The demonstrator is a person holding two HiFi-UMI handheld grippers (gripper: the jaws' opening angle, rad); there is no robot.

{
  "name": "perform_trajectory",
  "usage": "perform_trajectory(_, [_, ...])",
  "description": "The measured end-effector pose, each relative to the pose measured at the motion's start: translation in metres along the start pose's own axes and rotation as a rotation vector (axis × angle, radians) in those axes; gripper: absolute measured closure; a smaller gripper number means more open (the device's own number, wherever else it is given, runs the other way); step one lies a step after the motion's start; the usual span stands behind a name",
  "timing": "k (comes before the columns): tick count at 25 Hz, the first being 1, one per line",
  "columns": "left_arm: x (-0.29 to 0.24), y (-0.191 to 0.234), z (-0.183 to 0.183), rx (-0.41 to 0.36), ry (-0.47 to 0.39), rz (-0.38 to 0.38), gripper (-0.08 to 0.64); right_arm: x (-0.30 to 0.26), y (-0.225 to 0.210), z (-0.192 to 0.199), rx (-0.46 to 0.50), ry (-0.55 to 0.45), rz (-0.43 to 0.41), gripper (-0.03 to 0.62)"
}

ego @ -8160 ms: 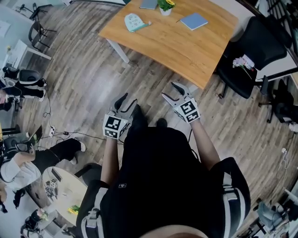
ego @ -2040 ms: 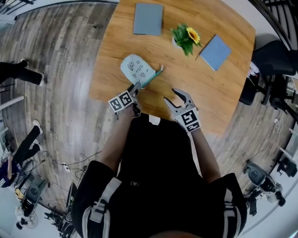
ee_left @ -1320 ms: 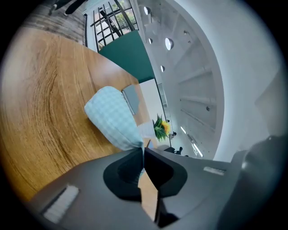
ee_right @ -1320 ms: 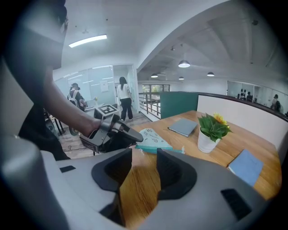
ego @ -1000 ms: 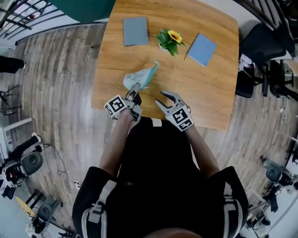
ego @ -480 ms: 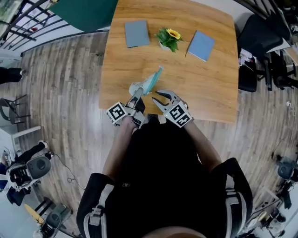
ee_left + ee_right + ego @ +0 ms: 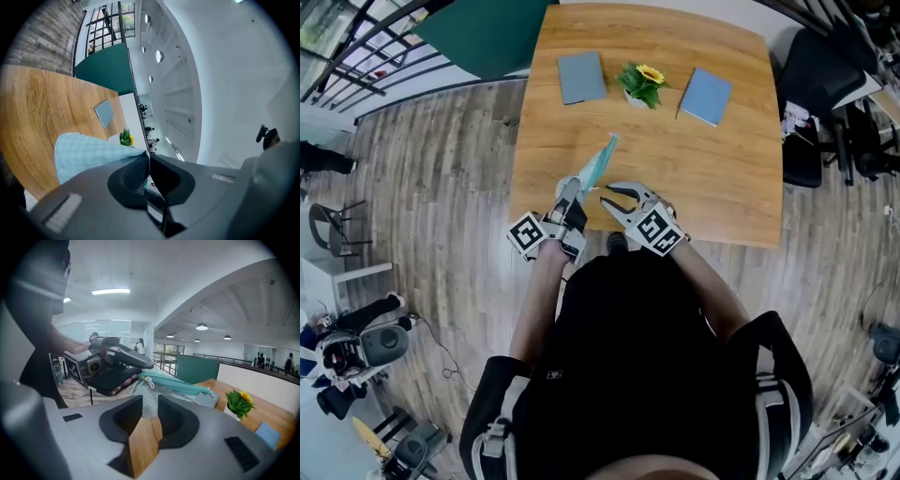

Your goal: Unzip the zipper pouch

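Observation:
The zipper pouch (image 7: pixel 598 167) is pale blue with a teal zipper and is held up on edge over the near part of the wooden table (image 7: pixel 722 169). My left gripper (image 7: pixel 568 193) is shut on the pouch's near end; in the left gripper view the checked fabric (image 7: pixel 89 152) runs into the pinched jaws (image 7: pixel 149 157). My right gripper (image 7: pixel 609 195) is just right of the pouch, its jaws closing with nothing between them. In the right gripper view the zipper (image 7: pixel 180 386) and its white pull (image 7: pixel 149 380) lie just beyond the parted jaws (image 7: pixel 150 401), next to the left gripper (image 7: pixel 117 359).
A small potted sunflower (image 7: pixel 639 82) stands at the table's far side between a grey notebook (image 7: pixel 581 77) and a blue notebook (image 7: pixel 705 82). Black office chairs (image 7: pixel 811 84) stand off the table's right edge. The person's body is against the near table edge.
The left gripper has lifted the pouch on edge and drawn it toward the near table edge. The right gripper has moved left, close to the pouch, with its jaws narrowing.

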State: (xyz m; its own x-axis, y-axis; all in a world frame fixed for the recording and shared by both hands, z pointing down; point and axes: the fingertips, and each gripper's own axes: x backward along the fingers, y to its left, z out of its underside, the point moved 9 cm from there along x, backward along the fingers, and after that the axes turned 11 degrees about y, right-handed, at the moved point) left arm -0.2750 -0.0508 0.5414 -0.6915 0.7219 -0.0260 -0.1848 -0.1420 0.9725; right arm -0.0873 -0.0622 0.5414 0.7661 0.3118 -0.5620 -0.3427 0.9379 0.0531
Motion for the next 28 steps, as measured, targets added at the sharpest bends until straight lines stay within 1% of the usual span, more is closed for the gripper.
perform_trajectory(4, [0.004,-0.013,0.001,-0.018,-0.028,0.018,0.554,0.009,0.005,-0.011,0.052,-0.018,-0.002,0.492])
perform_trajectory(7, [0.006,-0.015,0.002,-0.017,-0.044,0.027,0.555,0.013,0.006,-0.016,0.060,-0.036,0.007,0.494])
perform_trajectory(10, [0.007,-0.015,0.002,-0.020,-0.041,0.024,0.554,0.011,0.002,-0.023,0.059,-0.063,0.005,0.494])
perform_trajectory(15, [0.005,-0.017,0.006,-0.014,-0.044,0.035,0.555,0.010,0.003,-0.024,0.085,-0.047,-0.017,0.501])
perform_trajectory(24, [0.002,-0.017,0.002,-0.019,-0.023,0.029,0.554,0.008,0.002,-0.033,0.078,-0.082,-0.007,0.555])
perform_trajectory(26, [0.001,-0.015,0.002,-0.014,-0.020,0.031,0.554,0.007,0.002,-0.034,0.077,-0.087,-0.002,0.577])
perform_trajectory(28, [0.001,-0.014,0.002,-0.008,-0.022,0.031,0.554,0.007,0.003,-0.034,0.076,-0.092,-0.002,0.583])
